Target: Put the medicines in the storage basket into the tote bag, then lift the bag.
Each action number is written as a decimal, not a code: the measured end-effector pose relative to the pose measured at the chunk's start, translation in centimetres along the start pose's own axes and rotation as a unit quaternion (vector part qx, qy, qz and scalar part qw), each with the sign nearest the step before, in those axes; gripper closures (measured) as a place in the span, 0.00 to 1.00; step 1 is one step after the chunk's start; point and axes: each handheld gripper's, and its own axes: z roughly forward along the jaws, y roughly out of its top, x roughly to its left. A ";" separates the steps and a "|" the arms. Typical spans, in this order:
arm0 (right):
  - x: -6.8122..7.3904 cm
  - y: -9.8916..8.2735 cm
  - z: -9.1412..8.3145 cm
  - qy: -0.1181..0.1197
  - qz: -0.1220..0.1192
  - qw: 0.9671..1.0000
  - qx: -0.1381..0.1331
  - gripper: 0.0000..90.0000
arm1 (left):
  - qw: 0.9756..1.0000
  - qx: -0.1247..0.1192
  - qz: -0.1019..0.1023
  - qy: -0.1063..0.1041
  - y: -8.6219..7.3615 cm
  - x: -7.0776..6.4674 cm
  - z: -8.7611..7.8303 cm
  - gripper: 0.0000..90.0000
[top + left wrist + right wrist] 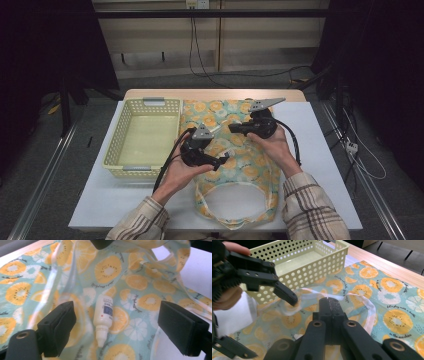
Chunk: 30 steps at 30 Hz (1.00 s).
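A: Where's the left gripper (226, 159)?

B: Over the middle of the bag (240, 165), just right of the basket (116, 135). Its jaws stand wide apart, nothing between the pads.

A: The bottle (103, 317)?

B: Small white dropper bottle, blue label. In the left gripper view it lies on the bag's fabric, in the gap between the two jaws but below them, touching neither. Tip points toward the camera. A thin see-through layer of the bag seems to lie over it; can't tell for sure.

A: Right gripper (232, 128)?

B: Farther back on the bag, right of centre. Jaws closed flat together in its own view (328, 305), pinching the bag's translucent edge, which rises off the table around them.

A: So the bag is held open?

B: Far side is lifted by the right gripper. The left gripper (294, 300) shows in the right gripper view, one jaw tip at the raised edge near the basket's near wall.

A: Bag layout?

B: Teal with orange and kiwi slices, flat on the white table (325, 165), a round opening at the near end. Basket is pale yellow, perforated, on the table's left half, touching the bag's left edge.
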 end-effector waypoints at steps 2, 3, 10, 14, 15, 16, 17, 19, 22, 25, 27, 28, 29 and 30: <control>0.0 0.0 -0.1 0.000 0.000 1.000 0.000 1.00 | 1.000 0.006 0.004 0.005 0.0 -0.2 -0.4 0.14; 0.0 0.0 -0.1 0.000 0.000 1.000 0.000 1.00 | 1.000 0.003 0.006 0.006 -0.1 -0.3 -0.6 0.13; 0.1 -0.1 0.0 -0.001 0.000 1.000 -0.001 1.00 | 1.000 0.006 0.021 0.003 -1.3 -1.3 -1.4 0.13; 0.3 -0.2 0.0 -0.002 0.001 1.000 -0.001 1.00 | 1.000 0.001 0.025 -0.002 -2.1 -1.9 -2.1 0.14; 0.3 -0.3 0.0 -0.002 0.000 1.000 0.000 1.00 | 1.000 0.002 0.024 -0.003 -2.3 -2.1 -2.1 0.14; 0.3 -0.3 0.0 -0.002 0.001 1.000 0.000 1.00 | 1.000 0.002 0.023 -0.003 -2.6 -2.2 -2.2 0.14; 0.3 -0.4 0.0 -0.001 0.002 1.000 0.000 1.00 | 0.999 0.014 0.031 0.001 -2.8 -2.2 -2.3 0.14; 0.3 -0.4 0.1 -0.001 0.004 1.000 0.001 1.00 | 0.999 0.017 0.030 0.005 -3.2 -2.5 -2.4 0.14; 0.3 -0.5 0.3 -0.001 0.004 1.000 0.002 1.00 | 0.999 0.015 0.027 -0.010 -4.0 -2.8 -2.6 0.14; 0.3 -0.4 0.3 -0.001 0.003 1.000 0.002 1.00 | 0.999 0.027 0.035 -0.015 -4.6 -3.1 -2.9 0.14; 0.3 -0.4 0.4 -0.001 0.003 1.000 0.002 1.00 | 0.999 0.031 0.040 -0.018 -5.3 -3.3 -3.1 0.14; 0.3 -0.4 0.4 -0.002 0.004 1.000 0.001 1.00 | 0.999 0.024 0.031 -0.021 -5.5 -3.5 -3.2 0.14; 0.3 -0.4 0.4 -0.001 0.005 1.000 0.000 1.00 | 0.999 0.033 0.039 -0.016 -5.9 -3.7 -3.5 0.13; 0.4 -0.4 0.5 -0.001 0.004 1.000 0.001 1.00 | 0.998 0.035 0.040 -0.026 -6.1 -3.7 -3.6 0.14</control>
